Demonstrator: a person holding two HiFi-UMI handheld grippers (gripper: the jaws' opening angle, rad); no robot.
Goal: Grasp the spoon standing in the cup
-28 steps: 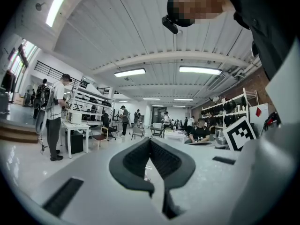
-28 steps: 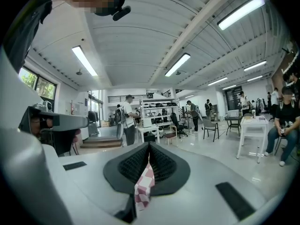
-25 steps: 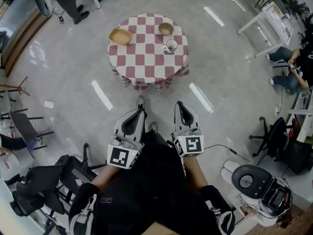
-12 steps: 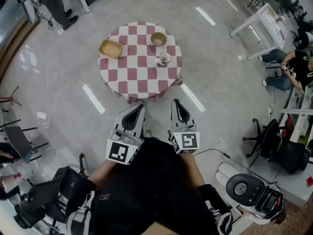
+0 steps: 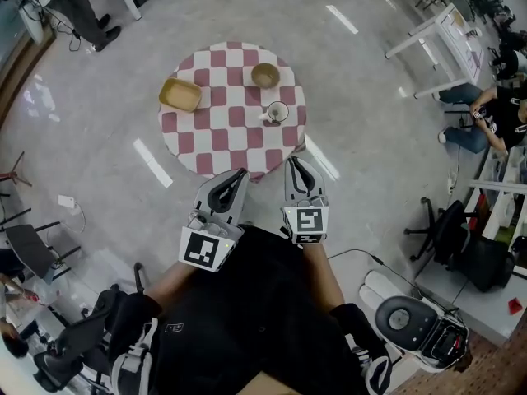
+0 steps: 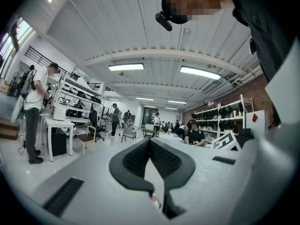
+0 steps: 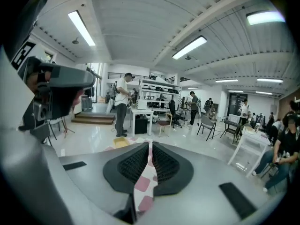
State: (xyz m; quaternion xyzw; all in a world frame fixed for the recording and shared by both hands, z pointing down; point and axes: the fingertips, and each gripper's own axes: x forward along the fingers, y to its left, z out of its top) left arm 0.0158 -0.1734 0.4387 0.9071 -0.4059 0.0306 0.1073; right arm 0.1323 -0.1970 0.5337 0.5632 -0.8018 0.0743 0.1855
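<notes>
table 1 (image 5: 218, 134) | cup 1 (image 5: 277, 112) | bowl 1 (image 5: 265, 76) | tray 1 (image 5: 180, 95) | left gripper (image 5: 240, 174), right gripper (image 5: 295, 162)

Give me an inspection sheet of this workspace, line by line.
Surface: round table under a red-and-white checked cloth.
Job's things: cup near the table's right edge; spoon too small to confirm.
Clutter: bowl, yellow tray.
Grippers: left hand-held gripper and right hand-held gripper both shut, empty, away from the cup.
Cables: one cable on the floor.
Surroundings: shiny floor, white desk, office chair, seated person.
</notes>
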